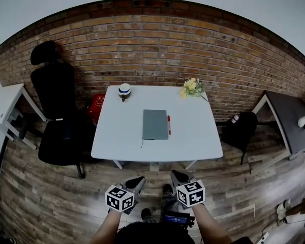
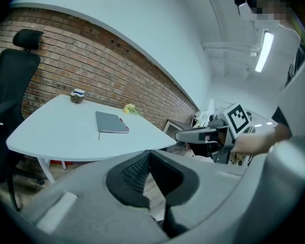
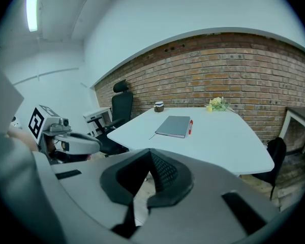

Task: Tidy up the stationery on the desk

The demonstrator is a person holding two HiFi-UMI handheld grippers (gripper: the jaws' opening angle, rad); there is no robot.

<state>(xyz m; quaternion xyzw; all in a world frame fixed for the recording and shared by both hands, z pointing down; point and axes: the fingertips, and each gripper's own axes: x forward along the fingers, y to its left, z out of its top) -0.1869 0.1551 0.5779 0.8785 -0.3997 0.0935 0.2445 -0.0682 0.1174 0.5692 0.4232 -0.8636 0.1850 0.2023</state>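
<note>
Well, L claw [image 1: 133, 184] & R claw [image 1: 179, 177] both closed, empty, short of worktop [image 1: 193, 132]; grey notebook [image 1: 155, 124] w/ red pen [image 1: 169, 124] just beside.

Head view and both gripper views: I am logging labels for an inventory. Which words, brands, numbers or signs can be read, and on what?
No readable text anywhere.
Grey closed notebook: plain cover.
Red pen: too small to read.
Small white-topped pot with blue band: too blurred to read.
White cubes with black square markers: patterns only, no letters.
</note>
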